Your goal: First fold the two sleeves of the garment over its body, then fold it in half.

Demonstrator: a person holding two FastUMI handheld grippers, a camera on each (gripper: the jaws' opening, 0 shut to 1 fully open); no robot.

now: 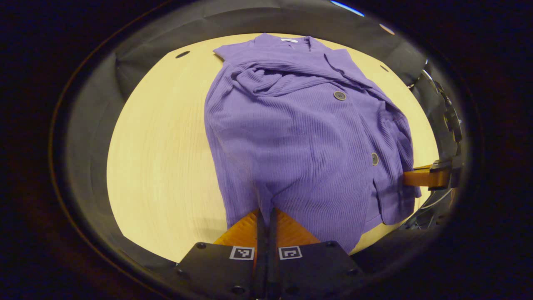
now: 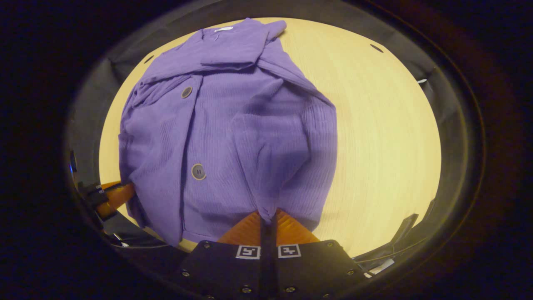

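In the left gripper view, the purple garment [image 1: 300,133] is lying across the centre of the pale wooden bench [image 1: 162,158], collar toward the top of the frame, both sleeves folded over its body. The left gripper [image 1: 265,214] is sitting at bottom centre, jaws pressed together and pinching the hem fabric. The right gripper [image 1: 410,177] is showing at the right edge, touching the same hem.

In the right gripper view, the right gripper [image 2: 267,216] is pinching the hem at bottom centre, jaws closed on cloth. The left gripper [image 2: 125,191] is meeting the hem at lower left.
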